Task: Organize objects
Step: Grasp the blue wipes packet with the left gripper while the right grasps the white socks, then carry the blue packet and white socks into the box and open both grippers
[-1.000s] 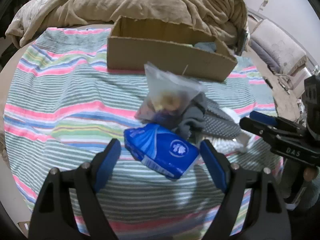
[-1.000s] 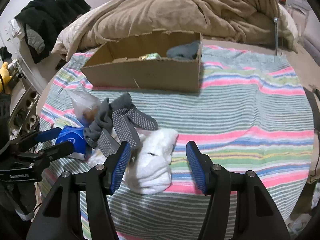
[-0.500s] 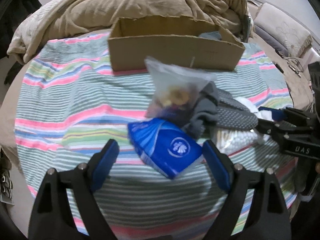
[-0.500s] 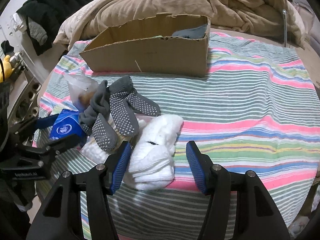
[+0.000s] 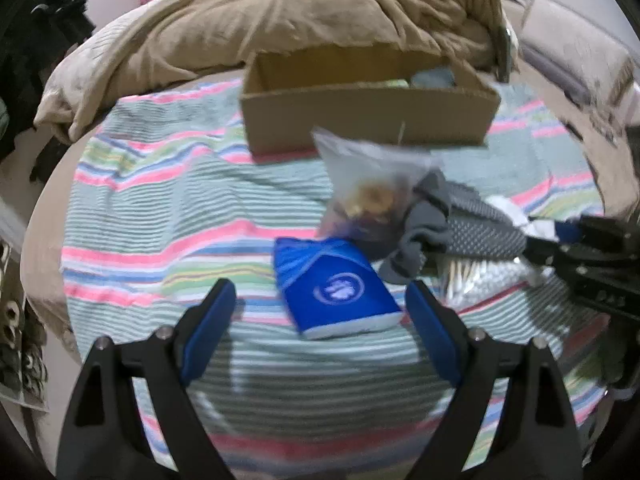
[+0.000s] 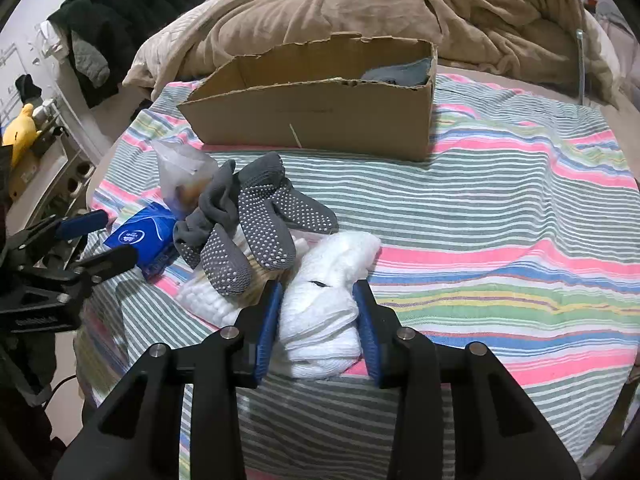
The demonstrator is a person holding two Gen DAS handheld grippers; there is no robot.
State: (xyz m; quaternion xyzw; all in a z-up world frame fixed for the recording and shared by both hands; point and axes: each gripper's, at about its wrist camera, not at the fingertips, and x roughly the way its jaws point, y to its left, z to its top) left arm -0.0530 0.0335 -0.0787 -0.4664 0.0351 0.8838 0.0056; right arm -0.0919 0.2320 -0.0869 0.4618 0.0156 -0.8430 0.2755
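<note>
A pile lies on the striped cloth: a blue tissue pack, a clear bag of small items, grey dotted socks, a bag of cotton swabs and a white sock bundle. My right gripper is shut on the white sock bundle. My left gripper is open, its jaws on either side of the blue tissue pack. A cardboard box stands behind, with a grey cloth inside.
A crumpled tan blanket lies behind the box. Dark clothes hang at the far left, with a shelf and a yellow toy beside the bed. The right half of the striped cloth is bare.
My right gripper has moved forward and closed on the white sock bundle. My left gripper has shifted slightly around the blue tissue pack and stays open.
</note>
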